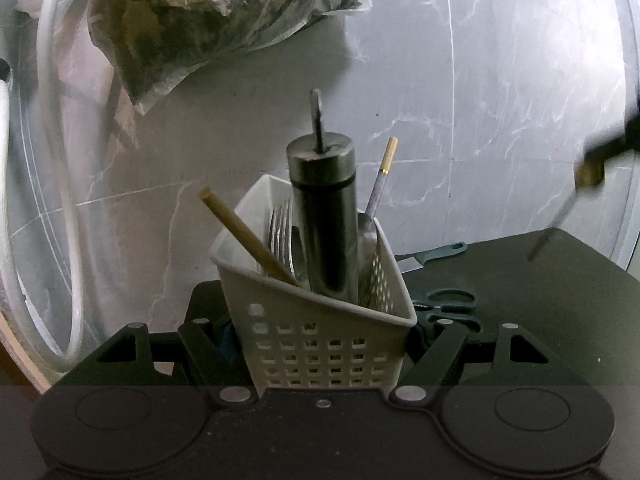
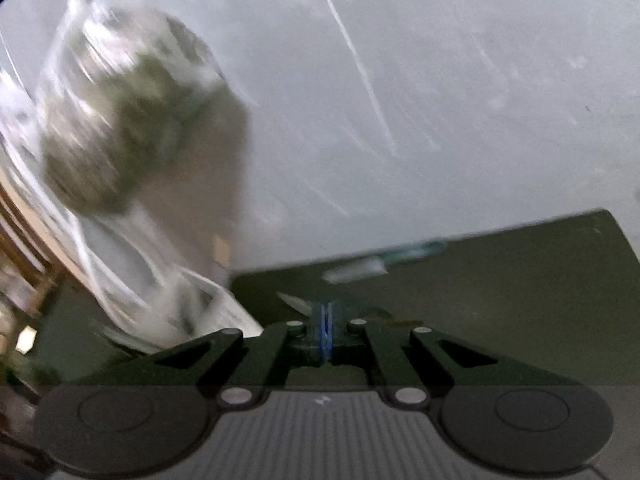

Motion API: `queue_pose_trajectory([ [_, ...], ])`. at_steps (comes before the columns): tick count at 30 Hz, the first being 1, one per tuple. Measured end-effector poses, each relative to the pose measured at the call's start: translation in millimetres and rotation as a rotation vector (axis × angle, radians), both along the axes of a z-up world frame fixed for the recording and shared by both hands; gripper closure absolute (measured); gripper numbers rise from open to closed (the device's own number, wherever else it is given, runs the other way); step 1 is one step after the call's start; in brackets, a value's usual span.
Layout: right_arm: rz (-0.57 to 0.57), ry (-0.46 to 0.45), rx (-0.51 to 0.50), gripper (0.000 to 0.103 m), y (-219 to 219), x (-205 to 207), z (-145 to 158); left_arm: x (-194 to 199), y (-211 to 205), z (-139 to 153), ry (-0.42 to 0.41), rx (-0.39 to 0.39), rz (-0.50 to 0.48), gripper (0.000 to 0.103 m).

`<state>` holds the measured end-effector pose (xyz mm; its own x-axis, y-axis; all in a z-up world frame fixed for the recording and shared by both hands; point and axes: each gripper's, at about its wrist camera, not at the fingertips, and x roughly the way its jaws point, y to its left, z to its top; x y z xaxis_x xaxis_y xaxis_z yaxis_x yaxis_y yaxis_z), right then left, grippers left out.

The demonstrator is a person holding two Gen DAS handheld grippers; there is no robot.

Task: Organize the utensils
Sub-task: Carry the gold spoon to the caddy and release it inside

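Note:
My left gripper (image 1: 320, 344) is shut on a white perforated utensil caddy (image 1: 320, 320) and holds it tilted. In the caddy stand forks (image 1: 280, 236), a steel cylinder with a rod on top (image 1: 326, 216), a bamboo stick (image 1: 248, 236), a purple-handled utensil (image 1: 380, 184) and a perforated steel utensil (image 1: 372, 264). My right gripper (image 2: 326, 332) is shut, its blue pads pressed together on a thin utensil. In the left wrist view it appears at the far right (image 1: 592, 168), blurred, holding a thin dark utensil (image 1: 548, 236) above the dark table (image 1: 540, 300).
A green-handled knife (image 1: 432, 254) and dark scissors (image 1: 452, 304) lie on the table behind the caddy. A plastic bag of dark greens (image 1: 208, 20) hangs on the marble wall. White hoses (image 1: 52, 200) run down at the left. The right wrist view is motion-blurred.

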<state>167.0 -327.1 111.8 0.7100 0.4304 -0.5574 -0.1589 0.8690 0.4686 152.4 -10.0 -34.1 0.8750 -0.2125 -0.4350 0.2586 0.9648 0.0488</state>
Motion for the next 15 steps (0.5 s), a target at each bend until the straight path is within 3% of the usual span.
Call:
queue_pose_trajectory([
  [5, 0.149, -0.076, 0.087, 0.102, 30, -1, 69, -2, 1, -1, -0.011, -0.006, -0.006, 0.026],
  [8, 0.254, -0.084, 0.132, 0.102, 54, 8, 92, -1, 1, -1, -0.017, -0.007, -0.011, 0.026],
  [11, 0.337, -0.081, 0.151, 0.102, 78, 22, 101, 0, 3, -1, -0.017, -0.010, -0.013, 0.026],
  [15, 0.402, -0.013, 0.164, 0.102, 108, 42, 88, 0, 4, -1, -0.020, -0.015, -0.012, 0.026],
])
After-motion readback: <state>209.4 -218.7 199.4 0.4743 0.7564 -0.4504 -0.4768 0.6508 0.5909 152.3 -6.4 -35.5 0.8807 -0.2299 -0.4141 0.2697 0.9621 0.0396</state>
